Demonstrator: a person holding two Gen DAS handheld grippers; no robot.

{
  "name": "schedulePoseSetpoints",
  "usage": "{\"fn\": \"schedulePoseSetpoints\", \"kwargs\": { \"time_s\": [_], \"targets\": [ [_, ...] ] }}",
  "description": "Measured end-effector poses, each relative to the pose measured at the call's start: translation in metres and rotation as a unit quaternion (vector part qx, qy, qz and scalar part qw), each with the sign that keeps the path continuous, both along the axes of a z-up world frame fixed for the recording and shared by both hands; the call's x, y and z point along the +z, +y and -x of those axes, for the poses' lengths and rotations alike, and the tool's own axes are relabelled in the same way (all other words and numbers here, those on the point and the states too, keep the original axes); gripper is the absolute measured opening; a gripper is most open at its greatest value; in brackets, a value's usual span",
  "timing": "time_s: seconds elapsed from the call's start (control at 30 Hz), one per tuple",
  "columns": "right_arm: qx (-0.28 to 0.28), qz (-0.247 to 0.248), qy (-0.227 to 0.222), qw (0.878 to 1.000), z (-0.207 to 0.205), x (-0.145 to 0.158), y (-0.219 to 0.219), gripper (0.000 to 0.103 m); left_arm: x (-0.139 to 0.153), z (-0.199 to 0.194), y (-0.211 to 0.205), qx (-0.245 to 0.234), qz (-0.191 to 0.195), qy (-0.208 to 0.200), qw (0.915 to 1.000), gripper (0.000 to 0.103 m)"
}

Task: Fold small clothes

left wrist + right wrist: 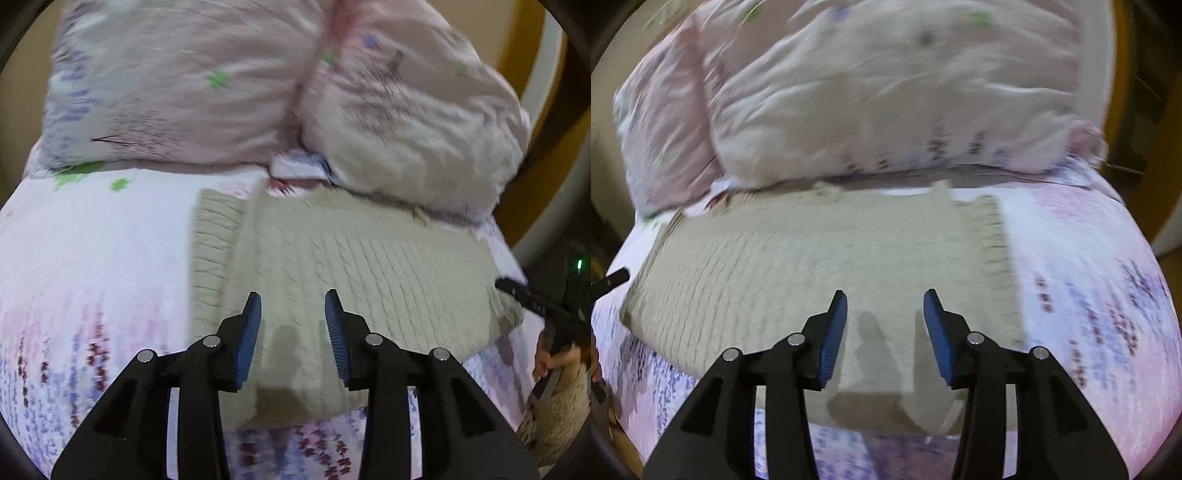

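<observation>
A beige knitted garment [332, 266] lies flat on a floral bedsheet [92, 258]. It also shows in the right wrist view [820, 266], with a ribbed hem at its right side. My left gripper [293, 299] is open and empty, hovering over the garment's near edge. My right gripper [885, 299] is open and empty, also above the garment's near edge. The right gripper's black body [535, 306] shows at the right edge of the left wrist view, held by a hand.
Two floral pillows [184, 85] [886, 99] lie along the far side of the bed, just behind the garment. A wooden bed frame [528, 55] curves at the far right. The sheet [1089, 277] extends to either side of the garment.
</observation>
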State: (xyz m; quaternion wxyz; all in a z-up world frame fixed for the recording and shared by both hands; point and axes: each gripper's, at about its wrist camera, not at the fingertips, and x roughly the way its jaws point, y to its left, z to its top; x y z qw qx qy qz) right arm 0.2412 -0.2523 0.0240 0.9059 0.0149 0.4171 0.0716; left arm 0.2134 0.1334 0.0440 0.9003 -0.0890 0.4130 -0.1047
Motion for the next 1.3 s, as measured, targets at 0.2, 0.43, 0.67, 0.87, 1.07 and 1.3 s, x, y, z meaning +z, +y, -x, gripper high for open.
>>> {"fn": "schedulePoseSetpoints", "kwargs": {
  "time_s": [0.2,0.43,0.67,0.87,1.07,1.3],
  "targets": [
    [-0.006,0.056,0.012,0.998,-0.007,-0.019,0.015,0.062,-0.025,-0.009,-0.009,0.001,-0.017,0.032,0.9993,0.037],
    [0.001,-0.002,0.013,1.000,-0.014,-0.001,0.022,0.062,0.000,-0.004,0.022,0.033,0.050,0.000,0.9982,0.063],
    [0.035,0.011,0.003,0.999,-0.032,-0.002,0.067,0.062,-0.006,-0.017,0.079,0.130,0.131,0.022,0.9826,0.075],
    [0.035,0.054,0.009,0.998,-0.039,-0.018,0.085,0.065,-0.025,-0.030,0.090,0.149,0.187,0.064,0.9690,0.076],
    [0.039,0.057,0.009,0.998,-0.040,-0.019,0.086,0.066,-0.033,-0.037,0.081,0.143,0.193,0.079,0.9675,0.076],
    [0.042,0.054,0.010,0.998,-0.041,-0.020,0.086,0.066,-0.033,-0.041,0.074,0.141,0.184,0.075,0.9699,0.075]
  ]
}}
